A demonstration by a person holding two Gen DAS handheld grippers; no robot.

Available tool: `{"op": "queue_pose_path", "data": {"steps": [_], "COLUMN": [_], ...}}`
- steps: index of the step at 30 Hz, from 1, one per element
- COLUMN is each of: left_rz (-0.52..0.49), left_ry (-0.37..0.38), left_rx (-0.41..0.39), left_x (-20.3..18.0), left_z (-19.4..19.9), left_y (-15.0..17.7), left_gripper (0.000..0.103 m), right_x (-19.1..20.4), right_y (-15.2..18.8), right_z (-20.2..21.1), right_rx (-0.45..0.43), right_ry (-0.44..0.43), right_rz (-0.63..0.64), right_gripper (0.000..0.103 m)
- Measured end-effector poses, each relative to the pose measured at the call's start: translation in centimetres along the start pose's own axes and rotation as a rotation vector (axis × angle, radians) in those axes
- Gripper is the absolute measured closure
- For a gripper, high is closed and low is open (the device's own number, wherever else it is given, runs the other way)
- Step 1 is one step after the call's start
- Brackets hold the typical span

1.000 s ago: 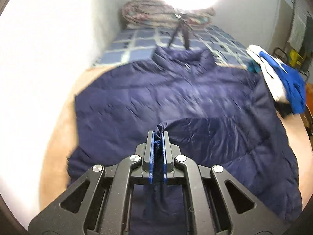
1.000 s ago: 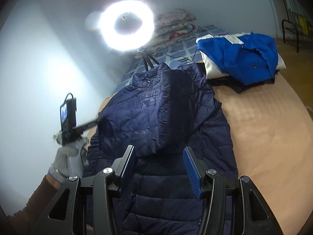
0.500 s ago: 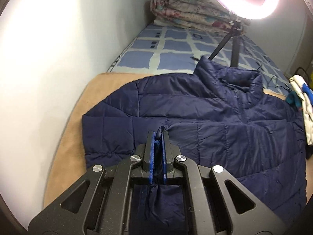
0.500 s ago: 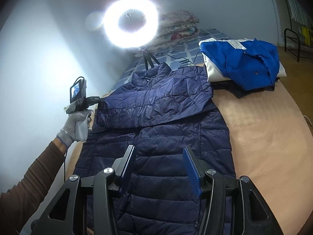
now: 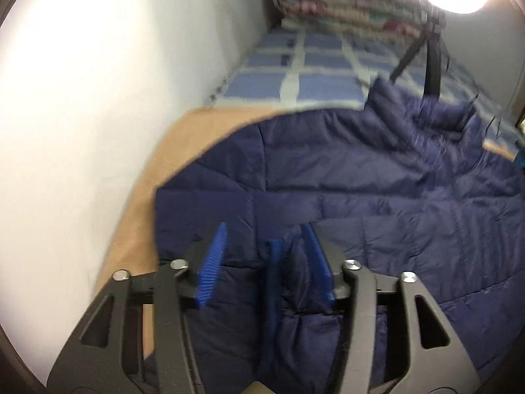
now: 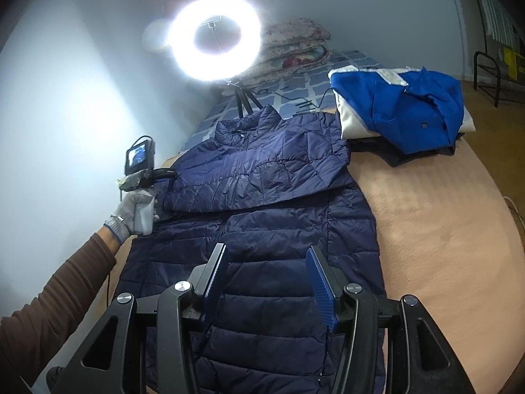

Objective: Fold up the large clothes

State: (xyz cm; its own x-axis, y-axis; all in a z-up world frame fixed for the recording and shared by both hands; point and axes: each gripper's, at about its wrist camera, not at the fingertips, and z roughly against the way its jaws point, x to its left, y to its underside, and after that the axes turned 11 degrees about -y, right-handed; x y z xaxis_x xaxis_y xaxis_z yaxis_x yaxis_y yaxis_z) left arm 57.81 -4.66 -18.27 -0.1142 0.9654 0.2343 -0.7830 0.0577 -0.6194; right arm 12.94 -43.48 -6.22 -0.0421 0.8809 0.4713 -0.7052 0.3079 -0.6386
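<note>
Navy puffer jacket spread flat on the tan bed cover, one sleeve folded across the chest. Left gripper at that sleeve's end by the wall – jaws just opened, cuff loose between the pads, not pinched. Right gripper hovering over the lower hem – half open, holding nothing. Blue garment heaped beyond the collar.
</note>
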Motion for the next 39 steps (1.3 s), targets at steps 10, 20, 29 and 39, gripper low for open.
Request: {"op": "queue_pose_path", "data": {"steps": [10, 20, 29, 39], "left_rz": [-0.019, -0.034, -0.050, -0.033], "left_ry": [0.054, 0.062, 0.028, 0.063], "left_rx": [-0.198, -0.266, -0.163, 0.002], "left_x": [8.7, 18.0, 20.9, 18.9], "left_z": [15.5, 28.9, 34.0, 29.9], "left_y": [1.7, 11.0, 23.4, 32.3], "left_gripper": [0.047, 0.027, 0.017, 0.017], "right_x": [1.1, -0.5, -5.6, -9.2], "right_y": [-0.3, 2.4, 6.9, 11.5], "right_z": [2.9, 7.1, 5.8, 3.9], "right_rx": [-0.071, -0.133, 0.013, 0.147], "right_ry": [0.023, 0.070, 0.137, 0.183], "right_rz": [0.055, 0.128, 0.114, 0.079], "right_gripper": [0.047, 0.028, 0.028, 0.028]}}
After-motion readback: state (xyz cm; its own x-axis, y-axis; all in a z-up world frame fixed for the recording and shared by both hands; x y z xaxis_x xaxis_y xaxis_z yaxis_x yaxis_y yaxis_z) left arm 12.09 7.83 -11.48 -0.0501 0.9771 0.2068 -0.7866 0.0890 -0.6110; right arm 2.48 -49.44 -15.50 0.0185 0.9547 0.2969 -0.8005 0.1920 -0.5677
